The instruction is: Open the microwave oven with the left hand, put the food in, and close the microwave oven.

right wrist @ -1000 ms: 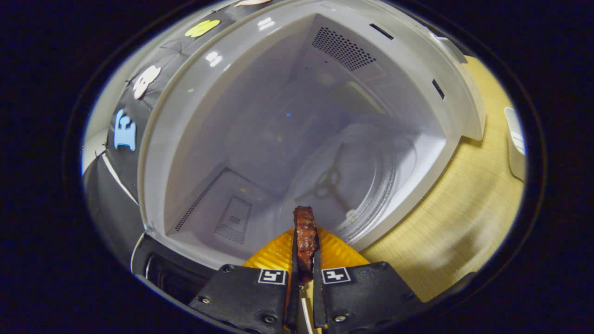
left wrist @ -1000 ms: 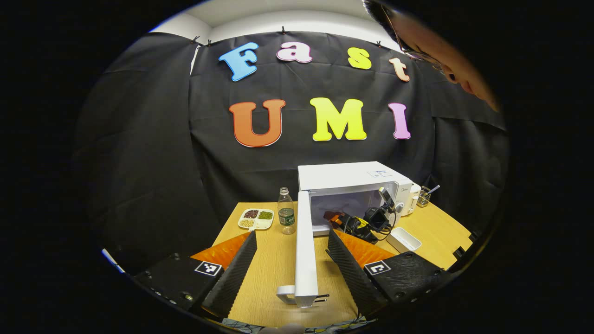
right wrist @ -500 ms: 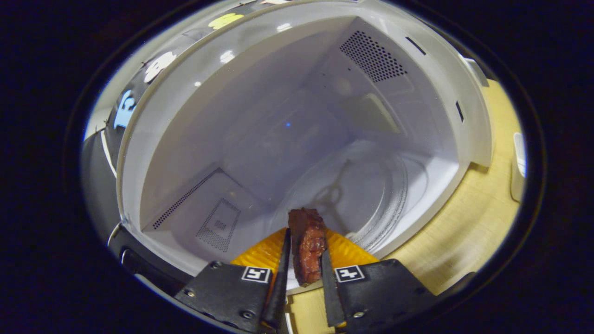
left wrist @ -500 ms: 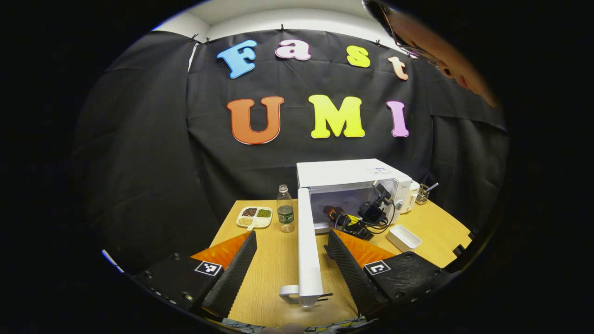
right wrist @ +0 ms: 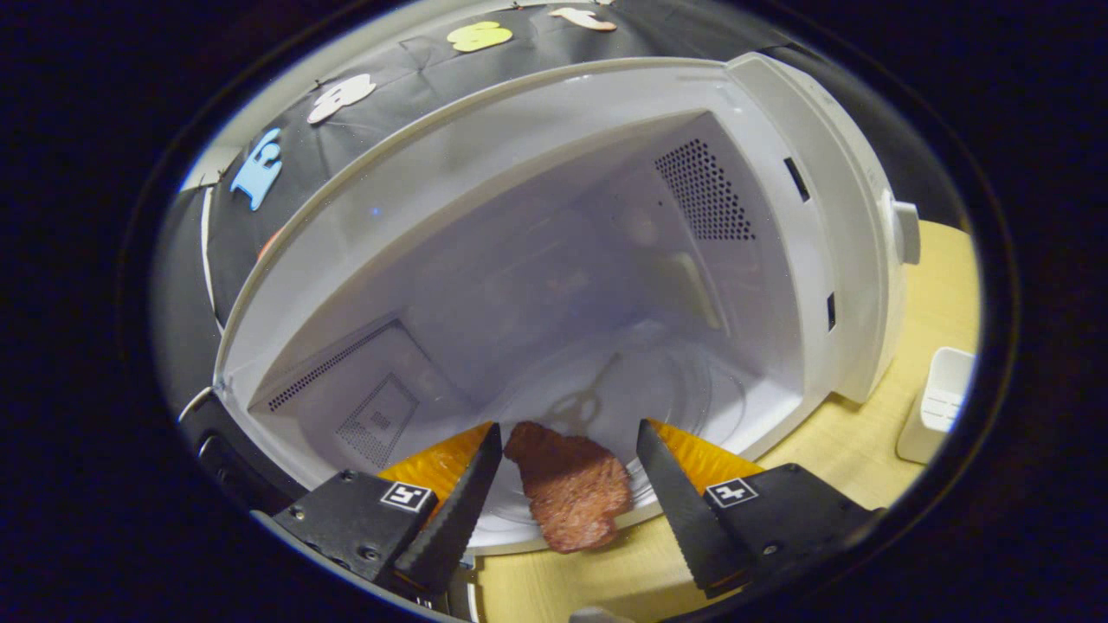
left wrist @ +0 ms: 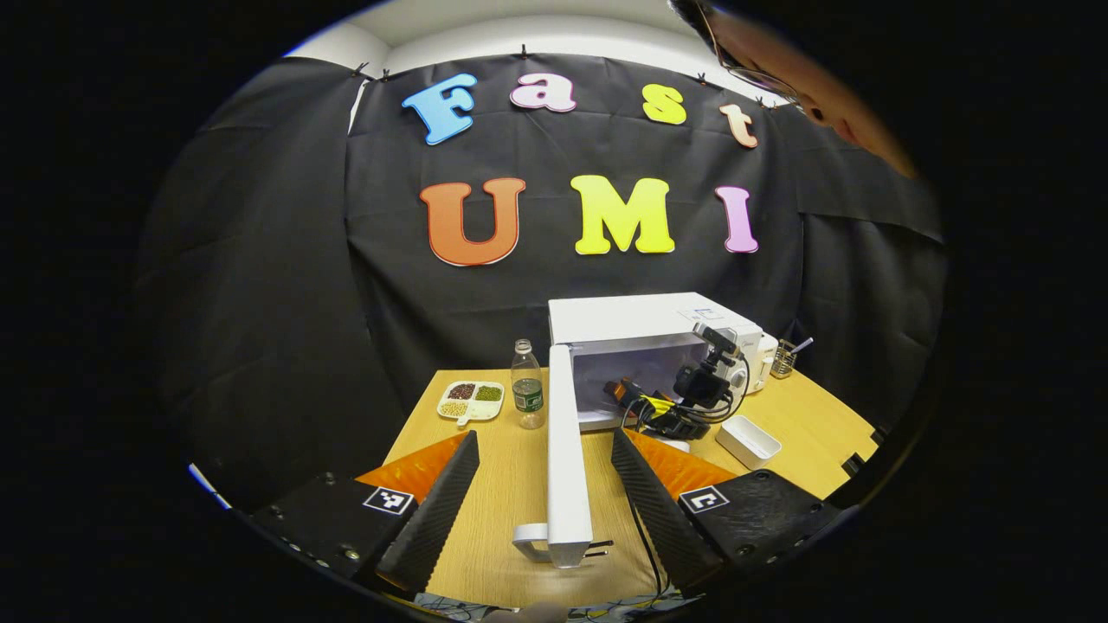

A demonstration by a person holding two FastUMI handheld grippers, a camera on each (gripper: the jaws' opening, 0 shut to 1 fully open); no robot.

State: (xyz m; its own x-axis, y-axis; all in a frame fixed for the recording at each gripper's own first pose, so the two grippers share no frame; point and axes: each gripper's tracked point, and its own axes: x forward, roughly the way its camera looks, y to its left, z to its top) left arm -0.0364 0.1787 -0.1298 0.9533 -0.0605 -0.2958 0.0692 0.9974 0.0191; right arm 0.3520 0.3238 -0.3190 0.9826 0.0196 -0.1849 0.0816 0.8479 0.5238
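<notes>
Your right gripper [right wrist: 567, 459] has its fingers spread, the food [right wrist: 571, 497] lying free between them on the microwave oven [right wrist: 554, 260] front lip, while your left gripper [left wrist: 545, 484] gapes around its swung-out door [left wrist: 567, 467].

The white microwave [left wrist: 645, 320] sits at the back of the wooden table with its door [left wrist: 563, 459] swung wide open, edge-on in the left gripper view, handle at the near end. Its pale grey inside [right wrist: 554, 285] has a round glass turntable [right wrist: 684, 389] on the floor and perforated vents on the side walls. The food [right wrist: 571, 493], a flat reddish-brown slab of meat with a rough surface, lies at the front lip of the opening, its near end overhanging the edge above the table.
</notes>
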